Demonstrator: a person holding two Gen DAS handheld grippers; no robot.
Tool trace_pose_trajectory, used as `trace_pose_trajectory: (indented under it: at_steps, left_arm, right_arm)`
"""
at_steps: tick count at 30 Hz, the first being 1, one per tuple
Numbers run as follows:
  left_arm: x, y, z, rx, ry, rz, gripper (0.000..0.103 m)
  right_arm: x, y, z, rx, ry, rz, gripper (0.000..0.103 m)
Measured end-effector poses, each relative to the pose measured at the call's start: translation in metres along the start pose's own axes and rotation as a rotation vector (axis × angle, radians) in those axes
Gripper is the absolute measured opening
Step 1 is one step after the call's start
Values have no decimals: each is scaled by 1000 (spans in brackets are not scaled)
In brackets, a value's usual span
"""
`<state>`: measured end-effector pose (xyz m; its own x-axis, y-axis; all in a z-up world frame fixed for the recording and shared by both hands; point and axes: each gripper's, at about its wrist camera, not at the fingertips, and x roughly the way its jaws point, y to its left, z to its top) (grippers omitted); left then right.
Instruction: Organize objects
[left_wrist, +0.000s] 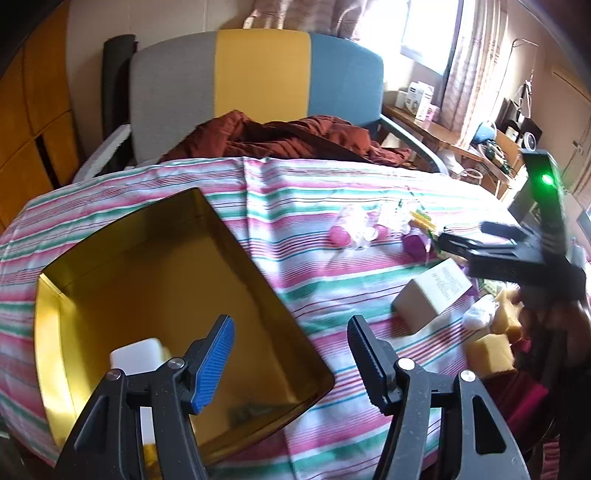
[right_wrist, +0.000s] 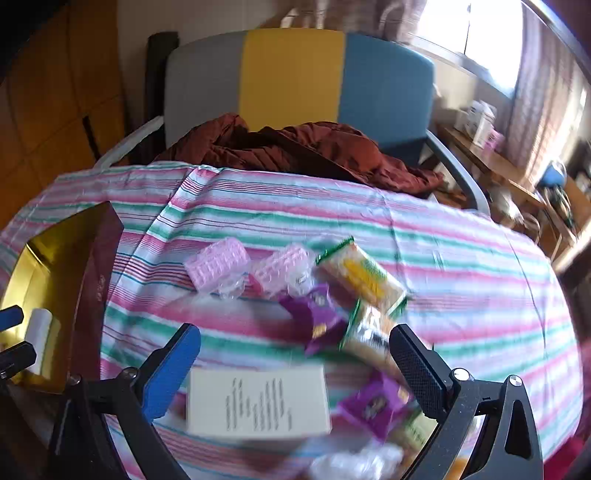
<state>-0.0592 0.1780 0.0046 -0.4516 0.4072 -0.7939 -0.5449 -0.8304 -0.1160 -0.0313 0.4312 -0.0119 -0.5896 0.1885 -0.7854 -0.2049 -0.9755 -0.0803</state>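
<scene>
A rectangular tin (left_wrist: 74, 332) with a gold inside lies on the striped cloth at the left, and a white bottle (left_wrist: 136, 356) lies in it. My left gripper (left_wrist: 290, 332) hangs open over the tin's right rim, holding nothing. A cream box (right_wrist: 258, 398) with printed text lies low between the fingers of my open right gripper (right_wrist: 295, 338), which does not touch it. Beyond it lie two pink rollers (right_wrist: 218, 266), purple packets (right_wrist: 317, 317) and yellow-green snack packets (right_wrist: 360, 277). In the left wrist view the right gripper (left_wrist: 465, 236) hovers above the cream box (left_wrist: 432, 291).
Yellow sponge blocks (left_wrist: 491, 354) and a crumpled clear bag (left_wrist: 480, 314) lie at the table's right edge. A rust-brown jacket (left_wrist: 277, 136) is heaped on a grey, yellow and blue chair (left_wrist: 258, 81) behind the table. A cluttered wooden shelf (left_wrist: 443, 129) stands at the far right.
</scene>
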Motion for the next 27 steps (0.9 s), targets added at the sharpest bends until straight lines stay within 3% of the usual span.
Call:
trace_pose_trajectory:
  at_steps: [6, 15, 17, 19, 23, 27]
  left_arm:
    - [14, -13, 18, 49, 12, -29, 64]
    - [43, -19, 46, 73, 54, -102, 64]
    - [49, -20, 48, 72, 67, -106, 64]
    - [54, -20, 49, 72, 79, -109, 64]
    - [62, -23, 51, 78, 96, -112, 64]
    - [73, -28, 55, 93, 116, -112, 64]
  right_arm:
    - [47, -4, 32, -173, 61, 45, 103]
    - [104, 9, 44, -391, 157, 106, 102]
    - [110, 12, 45, -413, 173, 126, 97]
    - [113, 14, 44, -423, 183, 143, 70]
    - [110, 6, 43, -355, 180, 203, 69]
    - [99, 0, 35, -296, 145, 201, 69]
